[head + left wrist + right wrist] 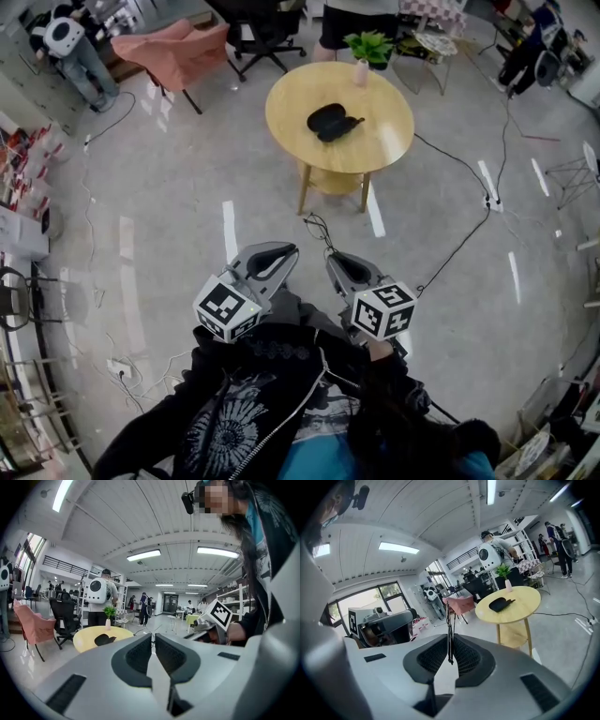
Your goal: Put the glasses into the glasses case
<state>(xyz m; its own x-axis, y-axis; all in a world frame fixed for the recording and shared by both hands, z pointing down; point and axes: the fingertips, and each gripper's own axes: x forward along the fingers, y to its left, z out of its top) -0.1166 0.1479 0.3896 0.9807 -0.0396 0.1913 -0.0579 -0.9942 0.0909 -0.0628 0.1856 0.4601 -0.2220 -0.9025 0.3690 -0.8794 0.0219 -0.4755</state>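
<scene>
While the right gripper (450, 641), lower centre of the head view, pinches the thin black glasses (449, 620) between its jaws, the left gripper (153, 644) beside it is pressed almost closed on nothing; the black glasses case (333, 122) lies on the round yellow table (286, 131), upper centre.

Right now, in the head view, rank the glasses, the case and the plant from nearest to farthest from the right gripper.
1. Glasses: in the right gripper's jaws.
2. Case: middle of the table.
3. Plant: table's far edge.
</scene>
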